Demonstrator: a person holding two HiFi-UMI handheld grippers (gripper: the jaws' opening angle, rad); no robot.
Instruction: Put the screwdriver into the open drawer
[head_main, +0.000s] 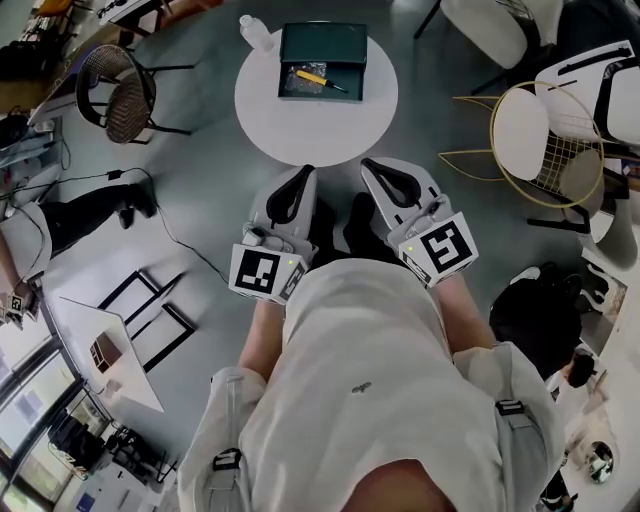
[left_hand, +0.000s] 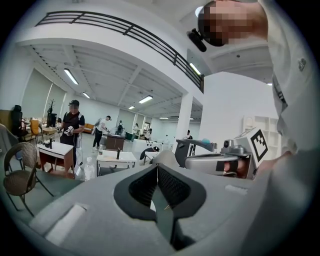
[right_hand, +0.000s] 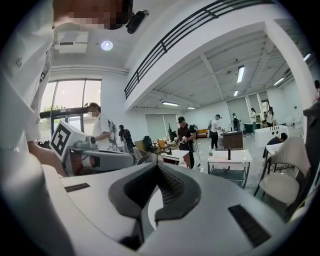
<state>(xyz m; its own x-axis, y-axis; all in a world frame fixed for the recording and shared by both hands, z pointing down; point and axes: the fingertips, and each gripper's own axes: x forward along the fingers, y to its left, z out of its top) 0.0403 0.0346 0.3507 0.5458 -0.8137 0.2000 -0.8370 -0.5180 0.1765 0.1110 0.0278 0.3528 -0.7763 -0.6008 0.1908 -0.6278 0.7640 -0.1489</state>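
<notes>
A yellow-and-black screwdriver (head_main: 318, 79) lies inside the pulled-out drawer (head_main: 286, 88) of a dark green box, which stands on the round white table (head_main: 300, 130). Both grippers are held close to the person's body, short of the table's near edge. My left gripper (head_main: 303, 172) has its black pads pressed together with nothing between them, as the left gripper view (left_hand: 157, 168) also shows. The right gripper (head_main: 368, 165) is likewise shut and empty in its own view (right_hand: 158, 168). The two point level, side by side.
A water bottle (head_main: 255, 32) stands at the table's far left edge. A wicker chair (head_main: 118, 90) is at left, a gold wire chair (head_main: 545, 140) at right. Cables and black frames (head_main: 150, 310) lie on the grey floor. Other people stand at distant tables.
</notes>
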